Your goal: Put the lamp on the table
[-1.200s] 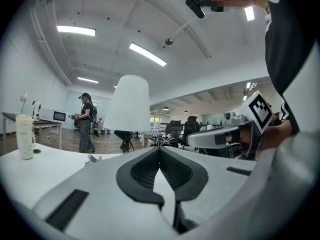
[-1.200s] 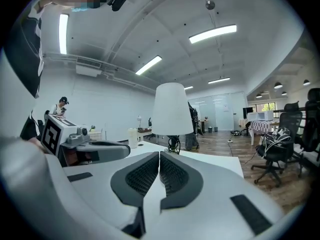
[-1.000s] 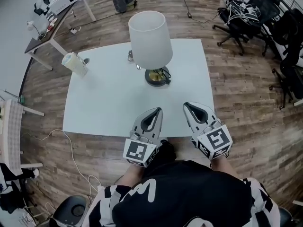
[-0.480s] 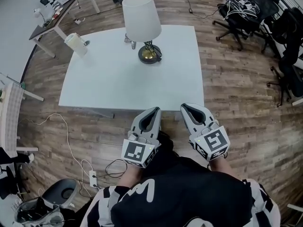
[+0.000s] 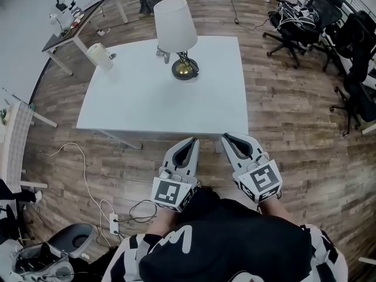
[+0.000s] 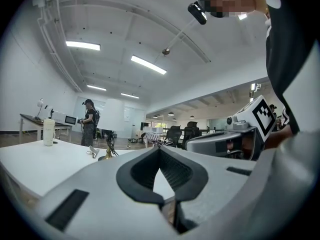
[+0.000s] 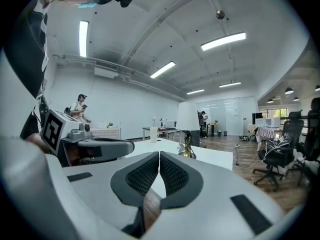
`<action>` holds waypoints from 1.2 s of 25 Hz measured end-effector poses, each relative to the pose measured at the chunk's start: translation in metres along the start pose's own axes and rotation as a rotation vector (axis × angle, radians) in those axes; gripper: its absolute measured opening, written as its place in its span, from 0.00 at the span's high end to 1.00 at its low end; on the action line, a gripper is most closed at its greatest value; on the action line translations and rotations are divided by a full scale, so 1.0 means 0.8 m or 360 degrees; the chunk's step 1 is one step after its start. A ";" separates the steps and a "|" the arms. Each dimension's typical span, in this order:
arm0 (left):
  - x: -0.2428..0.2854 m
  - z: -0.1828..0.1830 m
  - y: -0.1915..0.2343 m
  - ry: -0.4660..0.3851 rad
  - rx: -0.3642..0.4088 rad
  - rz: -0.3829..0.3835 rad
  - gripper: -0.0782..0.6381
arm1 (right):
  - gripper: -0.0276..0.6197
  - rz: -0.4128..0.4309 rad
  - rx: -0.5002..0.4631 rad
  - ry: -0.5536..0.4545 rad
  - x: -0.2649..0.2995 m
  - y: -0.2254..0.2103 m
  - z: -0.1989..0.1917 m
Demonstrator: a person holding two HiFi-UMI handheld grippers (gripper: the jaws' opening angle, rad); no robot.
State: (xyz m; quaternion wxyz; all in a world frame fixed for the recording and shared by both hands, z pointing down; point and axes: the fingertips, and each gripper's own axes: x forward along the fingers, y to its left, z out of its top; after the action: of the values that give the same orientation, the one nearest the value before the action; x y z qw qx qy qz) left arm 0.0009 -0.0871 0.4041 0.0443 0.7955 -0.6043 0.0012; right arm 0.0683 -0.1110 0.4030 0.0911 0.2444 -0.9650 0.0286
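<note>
A pale roll stands upright, well apart from a small metal piece to its right. Black office chairs crowd the wooden floor at far right. A dark tabletop at upper left carries devices. A white cable trails toward a power strip.

Lamp stands on worktop, far side, about mid-width. Small fitting just left of lamp base. Cylinder upright at far-left corner. Left tongs and right tongs side by side off the near edge, above the floor. Office chairs far right; second worktop far left.
</note>
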 end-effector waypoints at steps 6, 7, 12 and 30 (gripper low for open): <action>-0.007 -0.002 -0.016 -0.0040 -0.0039 -0.0029 0.88 | 0.93 0.0014 0.0014 -0.0020 -0.003 0.009 -0.005; -0.010 -0.003 -0.016 -0.0047 -0.0046 -0.0023 0.89 | 0.93 0.0020 0.0016 -0.0014 -0.003 0.012 -0.007; -0.023 -0.013 -0.021 0.0005 -0.0021 -0.0043 0.88 | 0.93 0.0020 0.0022 -0.0013 -0.006 0.019 -0.007; -0.167 -0.020 -0.031 0.0000 -0.0023 -0.0059 0.88 | 0.93 -0.0018 0.0030 -0.0005 -0.054 0.159 -0.019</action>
State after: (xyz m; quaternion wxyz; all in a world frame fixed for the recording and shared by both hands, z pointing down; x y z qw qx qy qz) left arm -0.0106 0.0488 0.4106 0.0500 0.8062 -0.5896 -0.0039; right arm 0.0474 0.0222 0.4080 0.0875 0.2509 -0.9633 0.0369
